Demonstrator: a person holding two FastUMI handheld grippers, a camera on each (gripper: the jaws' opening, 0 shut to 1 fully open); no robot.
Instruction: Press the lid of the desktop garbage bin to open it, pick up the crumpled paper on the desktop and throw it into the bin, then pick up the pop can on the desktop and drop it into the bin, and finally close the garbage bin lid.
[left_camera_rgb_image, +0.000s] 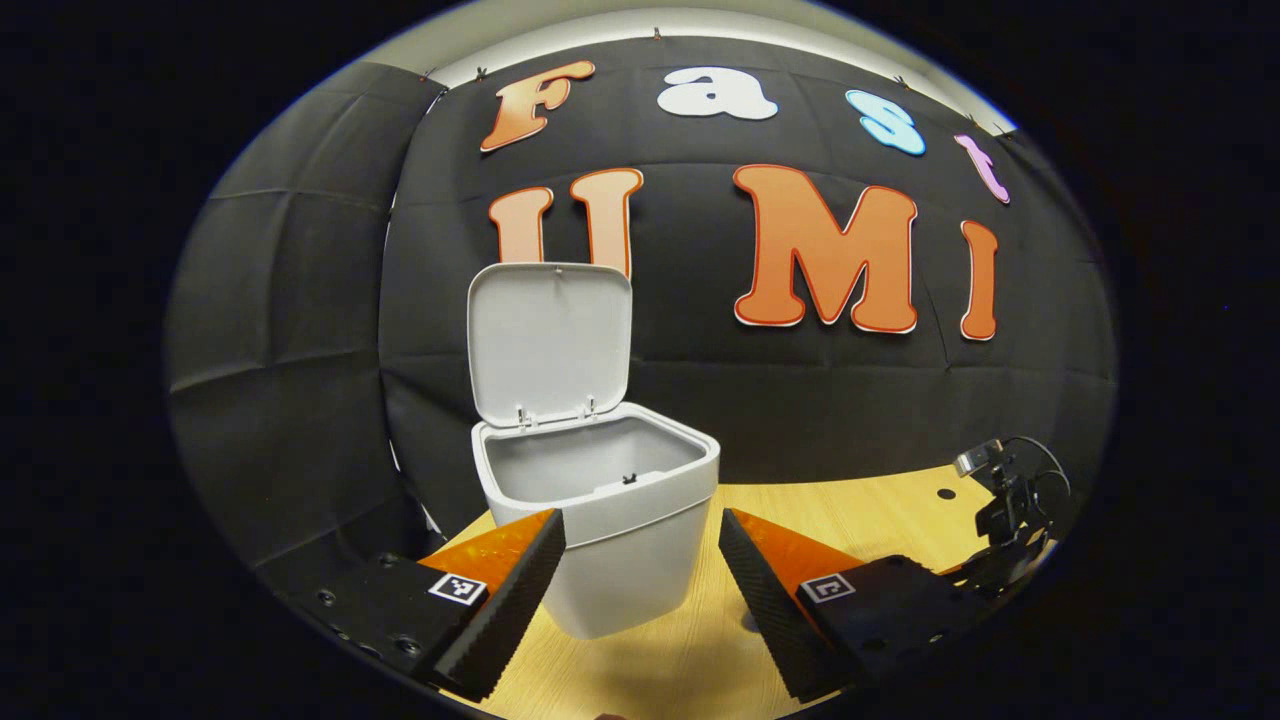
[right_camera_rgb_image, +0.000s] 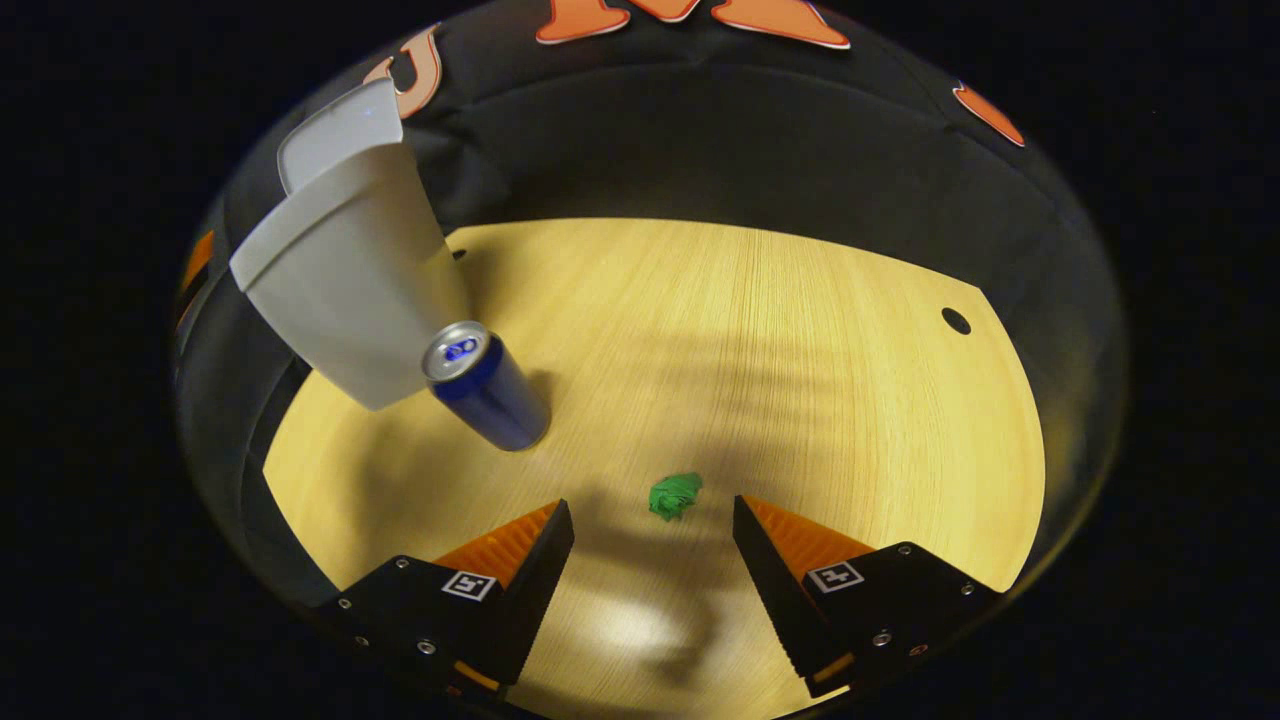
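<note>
Reaching for the paper (right_camera_rgb_image: 675, 496) looks like the step in hand: the bin (left_camera_rgb_image: 620, 540) stands on the desk (right_camera_rgb_image: 760, 340) with its lid (left_camera_rgb_image: 550, 340) up. The right gripper (right_camera_rgb_image: 653, 520) hangs over the desk, jaws wide and empty, with the paper just ahead of the gap between them. Next it must drop and close on that wad. The can (right_camera_rgb_image: 487, 388) stands beside the bin. The left gripper (left_camera_rgb_image: 640, 530) is wide too, empty, facing the bin.

Bin (left_camera_rgb_image: 620, 560) on table (left_camera_rgb_image: 860, 510), lid (left_camera_rgb_image: 550, 340) upright; left gripper (left_camera_rgb_image: 642, 530) jaws apart before it.
</note>
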